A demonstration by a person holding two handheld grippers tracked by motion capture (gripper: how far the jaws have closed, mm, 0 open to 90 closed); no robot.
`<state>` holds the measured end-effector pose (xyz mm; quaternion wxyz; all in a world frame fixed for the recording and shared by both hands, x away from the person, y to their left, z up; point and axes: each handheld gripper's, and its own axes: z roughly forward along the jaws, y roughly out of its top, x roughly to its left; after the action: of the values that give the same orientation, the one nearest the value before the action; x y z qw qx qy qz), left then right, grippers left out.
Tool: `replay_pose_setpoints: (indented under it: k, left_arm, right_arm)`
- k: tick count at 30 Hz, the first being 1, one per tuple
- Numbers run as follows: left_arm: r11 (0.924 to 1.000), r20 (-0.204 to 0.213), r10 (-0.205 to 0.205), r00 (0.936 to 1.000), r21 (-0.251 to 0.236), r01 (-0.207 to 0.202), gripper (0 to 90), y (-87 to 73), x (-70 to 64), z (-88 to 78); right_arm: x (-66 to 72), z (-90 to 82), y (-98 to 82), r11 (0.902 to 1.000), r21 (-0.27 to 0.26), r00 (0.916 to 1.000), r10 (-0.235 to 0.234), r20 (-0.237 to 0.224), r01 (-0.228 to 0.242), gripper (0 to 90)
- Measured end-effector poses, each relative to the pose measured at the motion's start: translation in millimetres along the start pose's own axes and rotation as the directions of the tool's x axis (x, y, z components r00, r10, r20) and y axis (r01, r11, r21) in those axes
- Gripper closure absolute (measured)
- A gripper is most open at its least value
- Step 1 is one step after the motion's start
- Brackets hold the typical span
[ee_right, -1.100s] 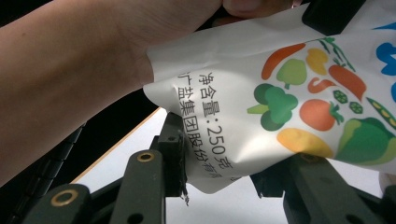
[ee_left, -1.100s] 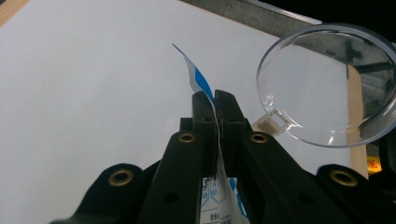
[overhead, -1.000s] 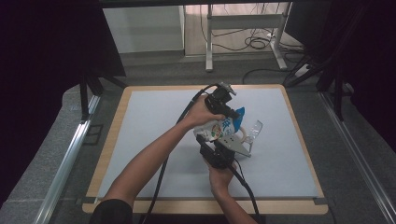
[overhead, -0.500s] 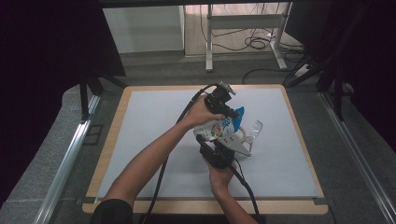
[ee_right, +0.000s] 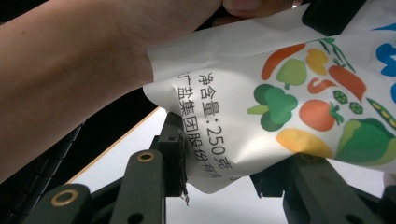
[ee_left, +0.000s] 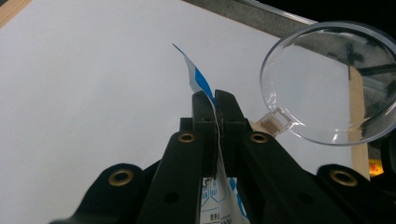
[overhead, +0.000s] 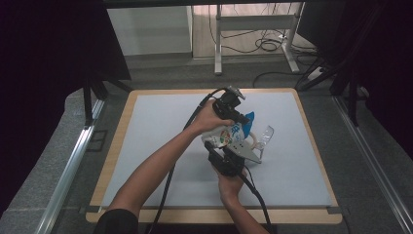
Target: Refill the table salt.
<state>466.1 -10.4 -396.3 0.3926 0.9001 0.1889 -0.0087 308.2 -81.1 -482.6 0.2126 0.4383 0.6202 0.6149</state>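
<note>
While my left gripper point(ee_left: 215, 100) is clenched on the blue-and-white top edge of the bag point(ee_left: 198, 77), its own camera shows what the high view cannot: the thin film pinched flat between the two black jaws, one corner curling up free above them. From the high view I see the bag point(overhead: 231, 134) held up over the middle of the white mat point(overhead: 146, 126), with my left gripper point(overhead: 238, 116) at its upper end and my right gripper point(overhead: 229, 153) under its lower end.

The right gripper view brings the printed side close: vegetable pictures and a line of black characters on the bag point(ee_right: 261, 93), whose bottom sags between my right gripper's point(ee_right: 233, 172) part-spread jaws. Whether those pads press on it I cannot tell, since the bag covers the right-hand one.

A clear round container point(ee_left: 327, 84) on its side lies just beyond the bag, and its rim is cut off at the edge of the left gripper view. In the high view it point(overhead: 263, 136) is faint against the mat. My left forearm point(ee_right: 70, 70) blocks much of the right gripper view.
</note>
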Motion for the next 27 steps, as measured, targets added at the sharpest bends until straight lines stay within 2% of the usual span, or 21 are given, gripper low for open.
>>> replay_pose_setpoints:
  k: [17, 27]
  left_arm:
    - [1.0, 0.012, 0.004, 0.9999, 0.006, -0.004, 88.9, 2.6, -1.5, 4.0]
    - [0.9998, 0.017, 0.008, 0.9998, 0.019, -0.008, 88.9, 5.5, -0.9, 3.5]
  right_arm:
    - [-3.0, -4.0, 0.8, 1.0, 0.002, 1.0, 0.01, -0.001, -0.01, 62.5]
    - [-0.1, -2.8, 2.5, 0.9996, -0.009, 0.9996, 0.025, 0.015, -0.025, 62.5]
